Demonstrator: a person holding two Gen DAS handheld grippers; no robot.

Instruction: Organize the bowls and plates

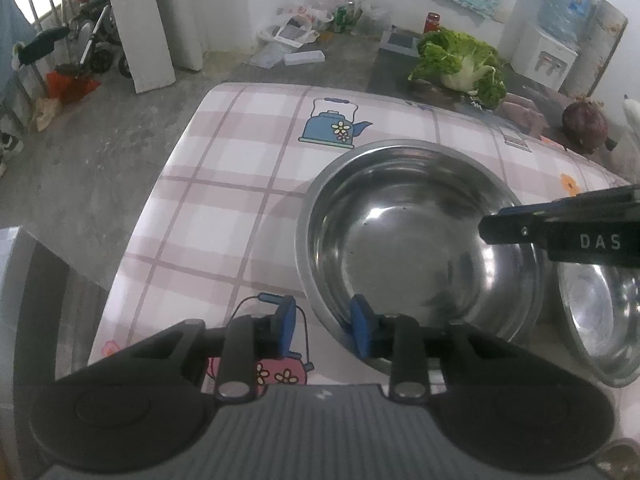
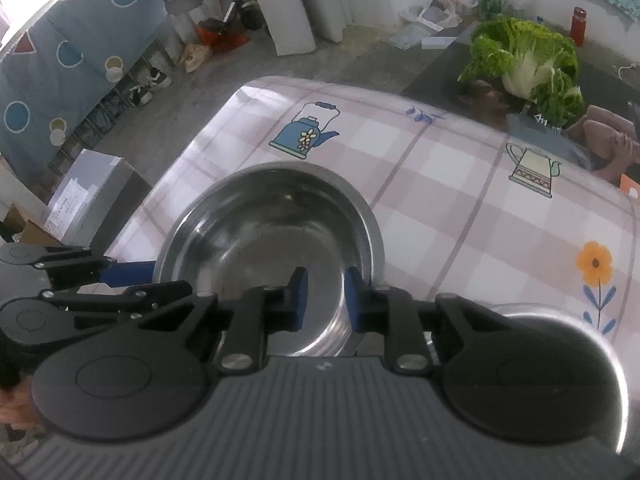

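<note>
A steel bowl is seen on the checked tablecloth, a second bowl just beside it. Its near rim is straddled by the left gripper and its right rim by the right gripper, both narrowed; contact cannot be told

Surface: table under a pink-checked cloth printed with kettles and flowers.
Landmark: large steel bowl, resting on the cloth.
Right of landmark: second steel bowl, just beside it.
Beyond landmark: leafy cabbage at the far end.
</note>
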